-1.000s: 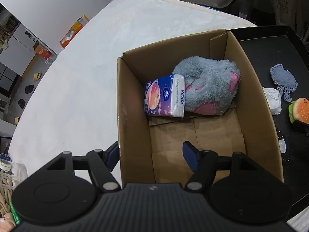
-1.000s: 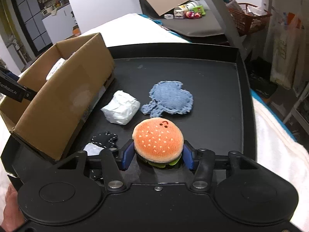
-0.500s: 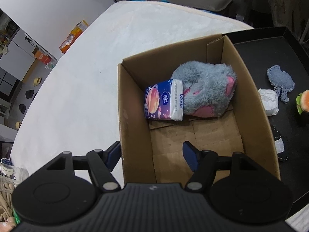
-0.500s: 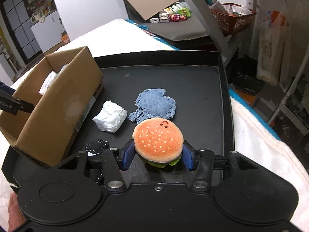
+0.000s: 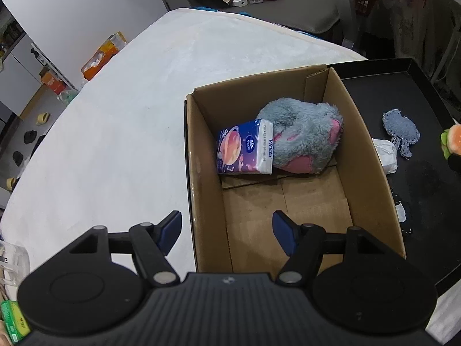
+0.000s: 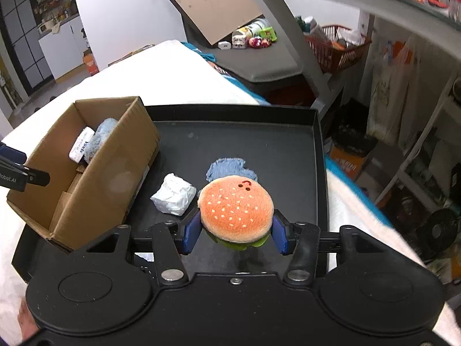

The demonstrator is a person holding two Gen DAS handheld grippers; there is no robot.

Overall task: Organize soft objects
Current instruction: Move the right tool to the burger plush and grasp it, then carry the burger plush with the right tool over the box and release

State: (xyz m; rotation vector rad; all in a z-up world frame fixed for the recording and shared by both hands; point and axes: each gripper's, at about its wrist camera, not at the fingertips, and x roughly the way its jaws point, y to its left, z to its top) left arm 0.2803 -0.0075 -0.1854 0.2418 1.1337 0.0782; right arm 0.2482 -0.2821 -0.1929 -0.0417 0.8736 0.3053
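Observation:
My right gripper (image 6: 234, 232) is shut on a plush hamburger (image 6: 235, 207), held in the air above the black tray (image 6: 288, 150). The burger also shows at the right edge of the left wrist view (image 5: 452, 142). A cardboard box (image 5: 201, 155) stands at the tray's left end and holds a tissue pack (image 5: 245, 151) leaning on a grey and pink plush (image 5: 305, 135). My left gripper (image 5: 227, 232) is open, its fingers straddling the box's near left wall with nothing between the pads. On the tray lie a blue knitted patch (image 6: 227, 167), a crumpled white wrapper (image 6: 173, 197) and a small black fabric piece (image 5: 402, 210).
The tray rests on a white padded surface (image 5: 115, 132). Beyond it stand a dark bench with small toys (image 6: 253, 40), a red wire basket (image 6: 337, 49) and shelving at the right. A sloping metal post (image 6: 291, 31) rises behind the tray.
My right gripper has lifted the hamburger off the tray, which now looks smaller and farther below. The left gripper has pulled back slightly from the box.

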